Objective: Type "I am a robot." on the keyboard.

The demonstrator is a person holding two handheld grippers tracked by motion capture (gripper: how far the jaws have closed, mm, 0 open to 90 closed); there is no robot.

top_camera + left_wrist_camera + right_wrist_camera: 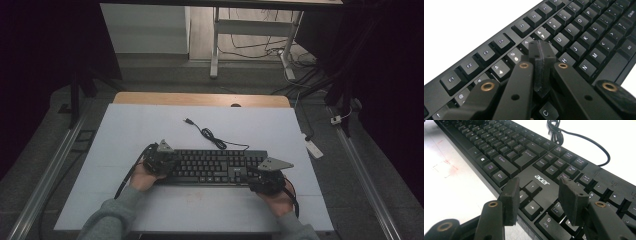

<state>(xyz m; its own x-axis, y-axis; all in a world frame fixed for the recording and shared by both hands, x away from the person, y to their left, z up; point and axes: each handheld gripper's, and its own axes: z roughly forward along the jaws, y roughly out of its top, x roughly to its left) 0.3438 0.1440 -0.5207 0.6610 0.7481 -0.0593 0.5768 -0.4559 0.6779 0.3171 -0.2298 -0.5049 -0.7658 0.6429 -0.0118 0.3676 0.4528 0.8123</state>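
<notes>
The flat black plastic keyboard (212, 166) lies mid-desk (150, 125), cable loose. The left tool (541, 58), pressed together, pokes at the number-row keys; the right tool (540, 201), spread, hovers over the arrows. Typing seems barely begun.

A grey carpeted floor (165, 70) is being lit from the far side of the white-topped table (150, 130), while both flanks are being left dark. Loose cables (260, 47) are being trailed beneath a white desk frame (216, 45) there.
</notes>
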